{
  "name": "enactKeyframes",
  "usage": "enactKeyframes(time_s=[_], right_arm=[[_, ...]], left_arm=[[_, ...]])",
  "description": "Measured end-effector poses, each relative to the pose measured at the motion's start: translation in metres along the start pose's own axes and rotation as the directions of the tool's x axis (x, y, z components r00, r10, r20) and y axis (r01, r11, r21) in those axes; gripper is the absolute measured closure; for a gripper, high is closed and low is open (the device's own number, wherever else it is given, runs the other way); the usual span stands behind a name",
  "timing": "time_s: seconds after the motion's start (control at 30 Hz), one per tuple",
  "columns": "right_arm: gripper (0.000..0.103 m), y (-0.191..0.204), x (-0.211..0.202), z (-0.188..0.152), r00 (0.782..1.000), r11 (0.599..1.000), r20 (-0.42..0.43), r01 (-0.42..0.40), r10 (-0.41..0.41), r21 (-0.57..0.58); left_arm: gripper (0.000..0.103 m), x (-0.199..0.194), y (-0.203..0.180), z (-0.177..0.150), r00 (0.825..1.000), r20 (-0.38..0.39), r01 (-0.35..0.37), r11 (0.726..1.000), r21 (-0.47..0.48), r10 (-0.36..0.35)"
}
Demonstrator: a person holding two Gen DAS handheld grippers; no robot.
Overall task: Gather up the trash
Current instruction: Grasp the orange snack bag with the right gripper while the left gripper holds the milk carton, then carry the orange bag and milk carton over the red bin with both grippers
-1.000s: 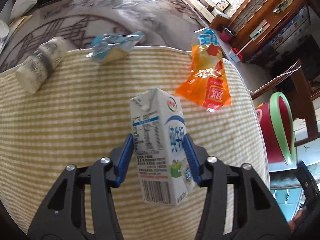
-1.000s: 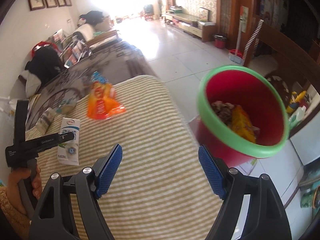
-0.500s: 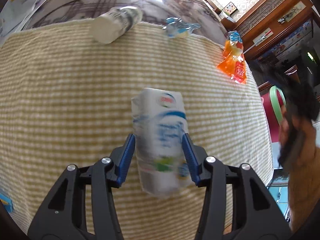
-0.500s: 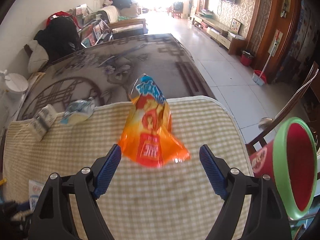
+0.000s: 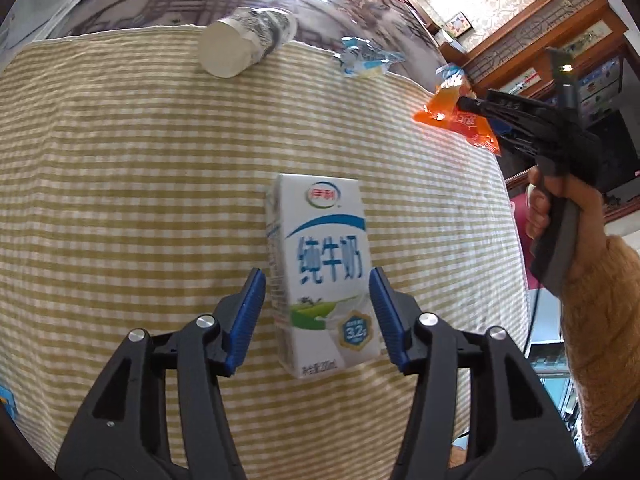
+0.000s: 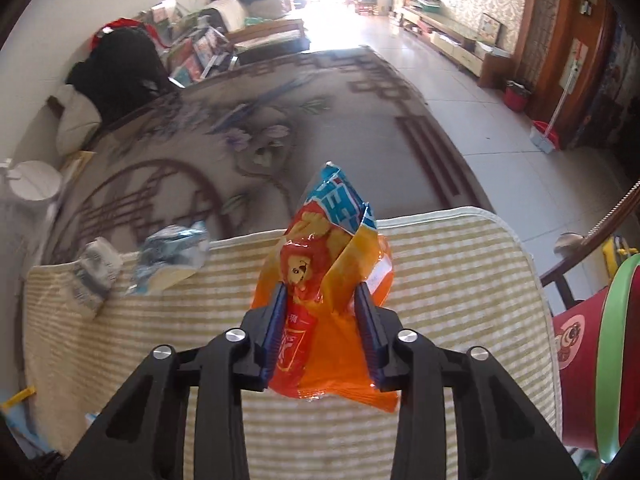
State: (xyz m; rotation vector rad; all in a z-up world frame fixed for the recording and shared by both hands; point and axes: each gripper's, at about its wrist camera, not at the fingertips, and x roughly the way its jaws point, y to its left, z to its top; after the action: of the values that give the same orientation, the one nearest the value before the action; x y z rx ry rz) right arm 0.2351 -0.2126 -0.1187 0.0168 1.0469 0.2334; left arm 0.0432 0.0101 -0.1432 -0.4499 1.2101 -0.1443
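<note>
Right gripper (image 6: 320, 320) closing on orange snack bag (image 6: 336, 276); milk carton (image 5: 320, 264) seemingly loose between opening left gripper (image 5: 318, 316)

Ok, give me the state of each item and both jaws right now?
milk carton: lying on the striped cloth, between the left gripper jaws, which are opening.
orange snack bag: crumpled between the closing right gripper jaws.
paper cup: tipped on its side.
blue wrapper: crumpled, untouched.
red bin: open-topped.

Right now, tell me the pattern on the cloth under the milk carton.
Yellow-and-white woven stripes on the cloth, clearest in the left wrist view.
</note>
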Motion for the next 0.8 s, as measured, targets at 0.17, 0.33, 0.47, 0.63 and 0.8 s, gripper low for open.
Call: enactKeyframes(time_s=[0.17,0.33,0.47,0.63,0.8], right_arm=[[0.072,0.002,-0.039,-0.030,0.996,0.996,0.006,-0.089,0.089,-0.015],[0.071,0.010,-0.073,-0.080,0.997,0.992,-0.015,-0.081,0.080,-0.100],[0.066,0.011,-0.074,-0.112,0.999,0.991,-0.040,-0.032,0.027,-0.127],[0.034,-0.002,-0.079,-0.123,0.999,0.999,-0.026,-0.045,0.045,-0.002],[0.026,-0.002,-0.069,-0.114,1.000,1.000,-0.030,-0.005,0.005,0.009]], left_arm=[[0.047,0.014,-0.014,0.007,1.000,-0.006,-0.003,1.000,0.014,0.004],[0.047,0.025,-0.018,0.015,1.000,-0.015,-0.015,1.000,-0.005,0.015],[0.047,0.037,-0.020,0.020,0.999,-0.017,-0.034,0.999,-0.006,0.034],[0.046,0.043,-0.024,0.021,0.999,-0.016,-0.044,0.999,-0.007,0.044],[0.046,0.043,-0.029,0.015,0.998,-0.002,-0.062,0.998,0.012,0.062]])
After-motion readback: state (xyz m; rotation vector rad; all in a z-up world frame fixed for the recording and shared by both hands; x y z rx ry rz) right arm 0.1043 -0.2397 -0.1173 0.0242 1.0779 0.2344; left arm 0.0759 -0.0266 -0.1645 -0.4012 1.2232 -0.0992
